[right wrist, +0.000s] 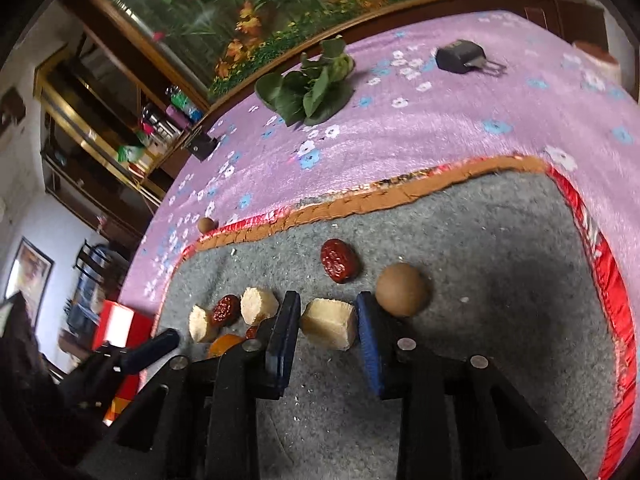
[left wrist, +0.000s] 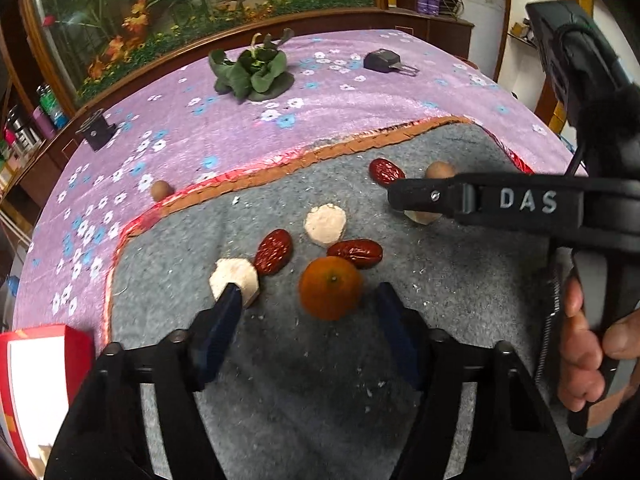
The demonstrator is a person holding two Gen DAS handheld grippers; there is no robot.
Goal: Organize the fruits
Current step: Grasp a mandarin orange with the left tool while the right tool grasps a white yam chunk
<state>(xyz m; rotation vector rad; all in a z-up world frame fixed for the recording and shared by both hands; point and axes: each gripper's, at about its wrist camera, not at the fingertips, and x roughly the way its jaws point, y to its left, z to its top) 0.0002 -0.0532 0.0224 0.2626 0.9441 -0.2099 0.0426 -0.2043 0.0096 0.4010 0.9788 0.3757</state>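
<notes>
Nine pieces of fruit are showing in the left wrist view: one round, glossy orange mandarin (left wrist: 328, 288), three wrinkled dark-red dates (left wrist: 273, 251) (left wrist: 355, 253) (left wrist: 386, 172), three pale, fibrous cut chunks with faceted sides (left wrist: 234, 282) (left wrist: 325, 224) (left wrist: 420, 216), and two smooth brown round fruits (left wrist: 162, 191) (left wrist: 440, 169). All but one are lying on a grey felt mat (left wrist: 304, 392) edged in orange and shiny red; the brown fruit at centre left is sitting just off the mat on the fuzzy purple flowered cloth (left wrist: 240, 128) covering the counter. The left claw (left wrist: 308, 300) is standing apart at lower centre with the mandarin lying between its blue-padded fingers (left wrist: 224, 312), clear of both, while the left-hand finger is overlapping the nearest chunk. The right claw (right wrist: 328, 304), in its own view, is sitting clamped on a pale chunk (right wrist: 330, 322) at centre, its blue pads (right wrist: 286, 320) lying against both of the chunk's sides as the chunk is resting on the mat. The larger-looking brown fruit (right wrist: 402, 289) is crowding just beside the right-hand finger, and a date (right wrist: 339, 261) is lying a little above. In the left wrist view the black body of that claw is crossing the right of the frame, covering part of its chunk and a brown fruit, with a person's hand (left wrist: 584, 360) gripping the handle at lower right. Farther up on the cloth are lying a bunch of green leafy vegetable (left wrist: 252, 74), a black plug adapter (left wrist: 384, 61) and a small black block (left wrist: 96, 130); a red and white box (left wrist: 36, 380) is sitting at lower left.
</notes>
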